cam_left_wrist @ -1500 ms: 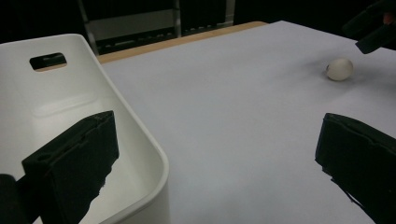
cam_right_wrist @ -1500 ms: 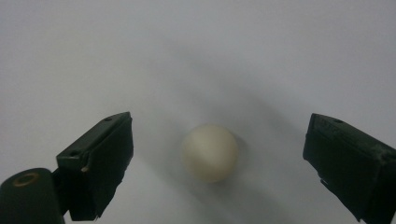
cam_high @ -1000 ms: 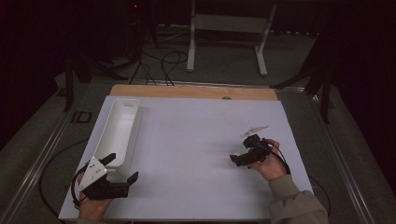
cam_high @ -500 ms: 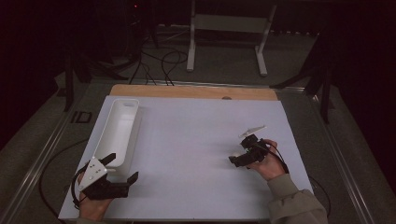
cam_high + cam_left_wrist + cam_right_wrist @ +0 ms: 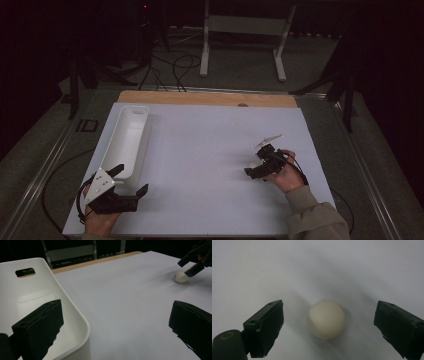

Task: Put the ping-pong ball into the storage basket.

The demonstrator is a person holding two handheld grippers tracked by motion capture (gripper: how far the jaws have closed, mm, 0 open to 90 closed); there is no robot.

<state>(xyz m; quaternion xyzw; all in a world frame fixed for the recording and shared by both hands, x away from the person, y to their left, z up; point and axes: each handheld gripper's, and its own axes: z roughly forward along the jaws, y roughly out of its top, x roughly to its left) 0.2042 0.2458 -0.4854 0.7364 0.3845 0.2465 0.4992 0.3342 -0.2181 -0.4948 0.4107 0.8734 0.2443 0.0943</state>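
Note:
A small cream ball (image 5: 326, 319) lies on the white table sheet (image 5: 210, 150) at the right. My right gripper (image 5: 329, 325) is open just above it, one jaw on each side, neither touching. The high view puts that gripper (image 5: 255, 164) over the ball (image 5: 256, 165), which is mostly hidden under it. From the left gripper view, the ball (image 5: 181, 278) rests under the right gripper (image 5: 189, 266). My left gripper (image 5: 131, 180) is open and empty at the near left. One of its jaws hangs over the near end of a long white bin (image 5: 125, 140), the other over the sheet.
The white bin (image 5: 37, 290) runs along the sheet's left side and has a handle slot in its far wall. A wooden table edge (image 5: 205, 97) borders the far side. Beyond it are a white stand (image 5: 245, 30) and cables on the dark floor.
My right gripper has crept slightly left and toward the near edge, settling over the ball. The left gripper has stayed put.

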